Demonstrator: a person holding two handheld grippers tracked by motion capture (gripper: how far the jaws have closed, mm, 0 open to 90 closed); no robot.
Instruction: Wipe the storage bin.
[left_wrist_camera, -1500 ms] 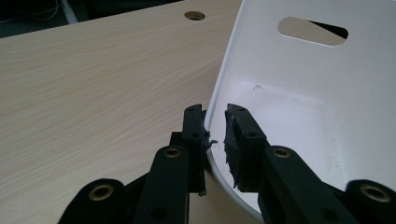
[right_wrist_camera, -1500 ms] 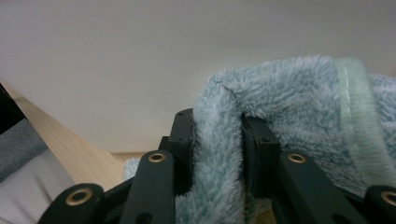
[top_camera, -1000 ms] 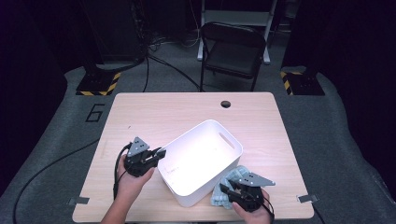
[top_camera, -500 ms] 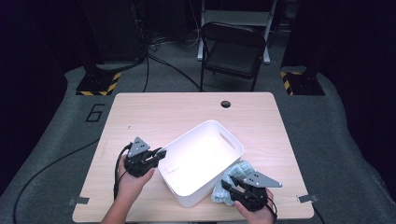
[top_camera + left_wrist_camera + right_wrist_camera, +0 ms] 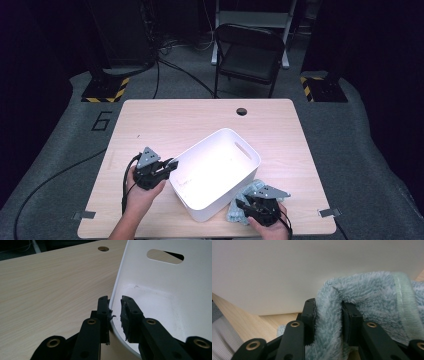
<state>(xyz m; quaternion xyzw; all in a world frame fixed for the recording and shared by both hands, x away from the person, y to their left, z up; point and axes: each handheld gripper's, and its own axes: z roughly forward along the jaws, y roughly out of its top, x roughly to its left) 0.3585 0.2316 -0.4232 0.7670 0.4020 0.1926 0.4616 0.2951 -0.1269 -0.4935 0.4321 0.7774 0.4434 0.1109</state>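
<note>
Jaws of the left gripper [image 5: 169, 165] straddle the rim of the white tub [image 5: 216, 172], one outside and one inside, clamped on its wall near the corner. That tub sits mid-bench [image 5: 200, 115], tilted diagonally. Beside its near right wall, the right gripper [image 5: 242, 204] pinches a fold of the pale blue fluffy towel [image 5: 362, 290].

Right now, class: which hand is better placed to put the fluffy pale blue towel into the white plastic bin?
The right. Its gripper is shut on the fluffy pale blue towel beside the white plastic bin, while the left gripper clamps the bin's rim, steadying it.
</note>
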